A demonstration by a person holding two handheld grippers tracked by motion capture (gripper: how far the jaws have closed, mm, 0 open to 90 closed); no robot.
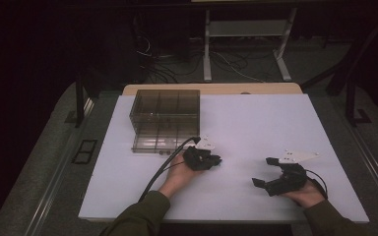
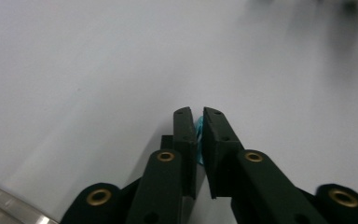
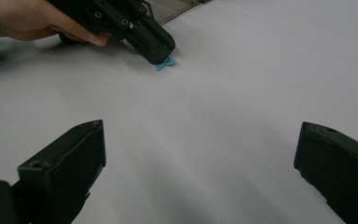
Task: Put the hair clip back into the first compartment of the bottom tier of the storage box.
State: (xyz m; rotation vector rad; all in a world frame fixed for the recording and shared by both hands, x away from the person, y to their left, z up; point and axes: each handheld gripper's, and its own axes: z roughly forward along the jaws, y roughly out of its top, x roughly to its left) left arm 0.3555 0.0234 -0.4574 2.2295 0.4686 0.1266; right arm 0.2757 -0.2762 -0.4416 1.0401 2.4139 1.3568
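While left gripper (image 2: 199, 128) pinches one blue piece (image 3: 164, 64), right gripper (image 3: 200, 154) gapes.

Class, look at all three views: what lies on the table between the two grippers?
Nothing: bare white table separates the right gripper from the left gripper, seen in the right gripper view.

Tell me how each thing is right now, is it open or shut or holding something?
Left gripper: shut on the small blue piece, down at the table.
Right gripper: open, holding nothing.
Small blue piece: pinched between the left jaws.
Clear compartment box: sits on the table, compartments look empty.
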